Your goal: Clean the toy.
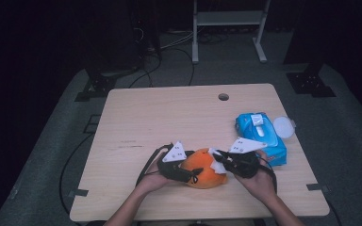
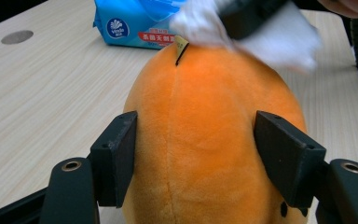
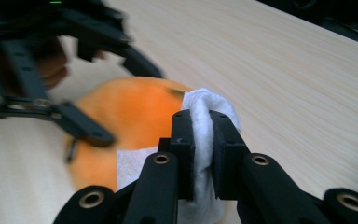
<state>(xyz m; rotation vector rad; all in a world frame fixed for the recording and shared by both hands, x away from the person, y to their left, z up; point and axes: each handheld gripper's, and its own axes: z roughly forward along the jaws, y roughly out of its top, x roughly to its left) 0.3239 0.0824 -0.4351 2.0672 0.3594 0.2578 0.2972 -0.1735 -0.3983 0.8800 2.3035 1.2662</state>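
Note:
An orange plush toy lies on the wooden table near its front edge. My left gripper comes in from the left, and its two black pads press on the toy's sides. My right gripper is shut on a folded white wipe, which rests against the toy's upper right part. In the left gripper view the wipe lies over the far top of the toy, blurred. A small tag sticks up from the toy's seam.
A blue pack of wet wipes lies at the right of the table, with a round white lid beside it. A cable hole sits near the far edge. Bare tabletop stretches to the left and behind the toy.

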